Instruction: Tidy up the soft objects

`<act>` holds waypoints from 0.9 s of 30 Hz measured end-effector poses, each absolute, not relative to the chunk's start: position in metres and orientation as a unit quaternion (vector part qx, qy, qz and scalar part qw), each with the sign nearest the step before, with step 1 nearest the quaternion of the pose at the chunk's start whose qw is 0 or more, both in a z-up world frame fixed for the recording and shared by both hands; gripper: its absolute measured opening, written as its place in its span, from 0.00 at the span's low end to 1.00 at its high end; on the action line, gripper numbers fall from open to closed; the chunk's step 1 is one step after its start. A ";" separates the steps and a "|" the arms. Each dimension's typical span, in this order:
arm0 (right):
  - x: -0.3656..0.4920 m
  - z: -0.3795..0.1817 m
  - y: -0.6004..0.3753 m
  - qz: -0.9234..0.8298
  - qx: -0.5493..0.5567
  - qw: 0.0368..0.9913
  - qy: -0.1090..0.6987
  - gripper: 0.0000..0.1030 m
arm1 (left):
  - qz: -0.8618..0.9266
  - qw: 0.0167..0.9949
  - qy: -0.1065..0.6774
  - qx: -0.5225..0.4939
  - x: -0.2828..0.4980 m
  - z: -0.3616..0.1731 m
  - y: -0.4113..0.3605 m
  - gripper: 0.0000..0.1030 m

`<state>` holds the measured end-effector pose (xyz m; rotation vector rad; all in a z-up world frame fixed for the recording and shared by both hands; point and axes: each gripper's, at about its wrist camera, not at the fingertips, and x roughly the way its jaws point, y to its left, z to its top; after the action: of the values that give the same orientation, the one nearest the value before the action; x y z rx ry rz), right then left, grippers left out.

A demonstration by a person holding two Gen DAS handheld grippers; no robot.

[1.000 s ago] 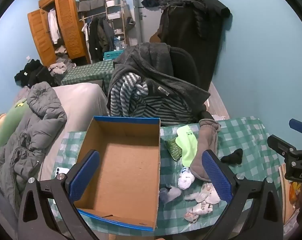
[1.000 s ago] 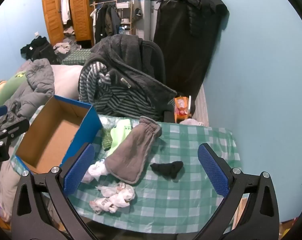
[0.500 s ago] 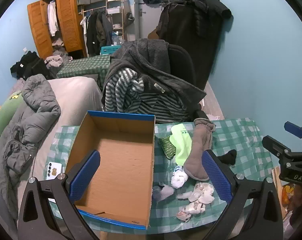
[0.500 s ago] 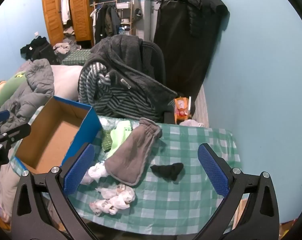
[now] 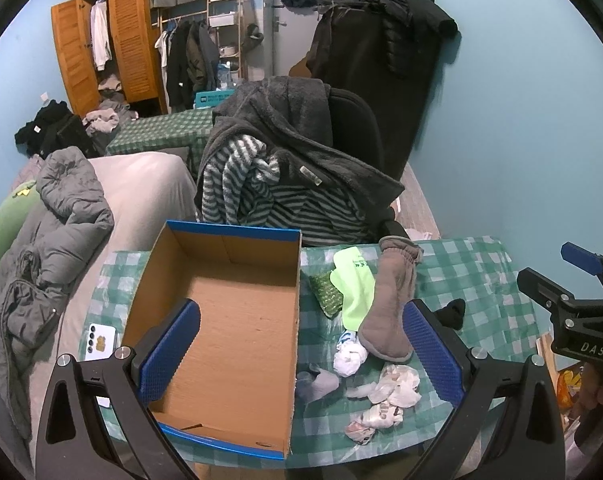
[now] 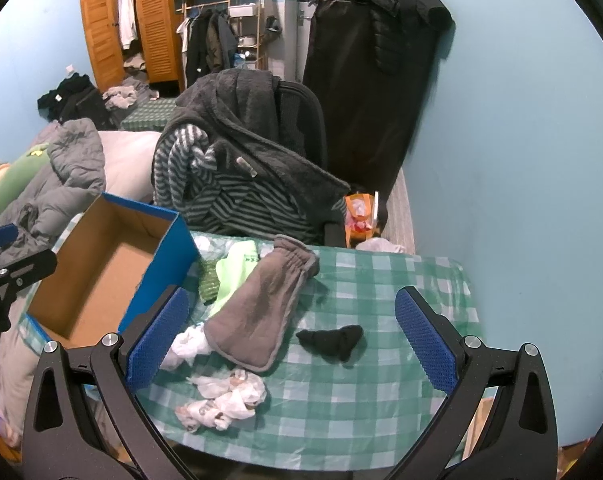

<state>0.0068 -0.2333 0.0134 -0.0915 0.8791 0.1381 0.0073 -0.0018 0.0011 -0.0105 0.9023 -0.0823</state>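
Left gripper (image 5: 301,344), jaws apart, empty, has pulled back above cardboard box (image 5: 221,320); right gripper (image 6: 289,340) likewise spread, steady over grey mitten (image 6: 261,308) and black sock (image 6: 331,340) on checked table (image 6: 381,380); sorting not begun

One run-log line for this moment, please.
left tool: open, empty, over open cardboard box | right tool: open, empty, above grey fabric mitten | box: empty | soft items: on checked tablecloth

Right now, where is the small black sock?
The black sock lies alone on the checked tablecloth, in the right wrist view just right of the grey mitten, between that gripper's open fingers; the cardboard box sits far left.
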 end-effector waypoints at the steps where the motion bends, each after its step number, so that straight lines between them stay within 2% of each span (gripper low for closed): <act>1: 0.007 0.013 -0.234 0.067 -0.044 0.902 0.425 0.99 | -0.039 0.900 0.435 -0.004 0.007 0.001 -0.002 0.99; 27: 0.011 0.013 -0.232 0.071 -0.046 0.902 0.424 0.99 | -0.014 0.908 0.418 0.015 0.004 -0.001 -0.005 0.99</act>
<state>0.0108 -0.2323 0.0128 -0.0944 0.8770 0.1465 0.0039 -0.0049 -0.0007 0.0316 0.8633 -0.0294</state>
